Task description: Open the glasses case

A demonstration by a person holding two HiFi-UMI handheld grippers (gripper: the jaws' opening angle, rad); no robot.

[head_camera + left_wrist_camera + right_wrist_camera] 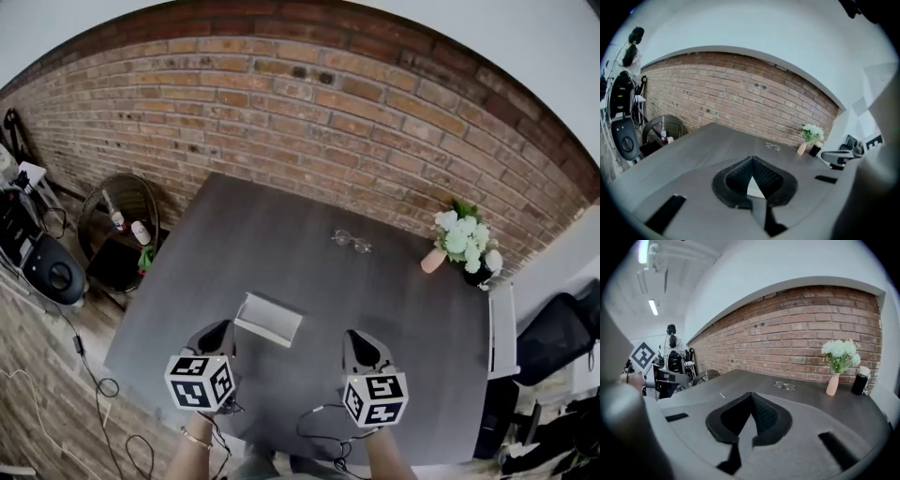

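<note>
A pale grey glasses case lies closed on the dark table, near its front edge. My left gripper hovers just left of the case, with its jaws meeting at the tips and nothing held. In the left gripper view a sliver of the case shows below the left gripper's joined tips. My right gripper hangs to the right of the case, apart from it, also shut and empty. The right gripper points across the table toward the brick wall.
A pair of clear glasses lies further back on the table. At the far right corner stand a pink vase of white flowers and a black cup. A wicker basket sits on the floor at the left.
</note>
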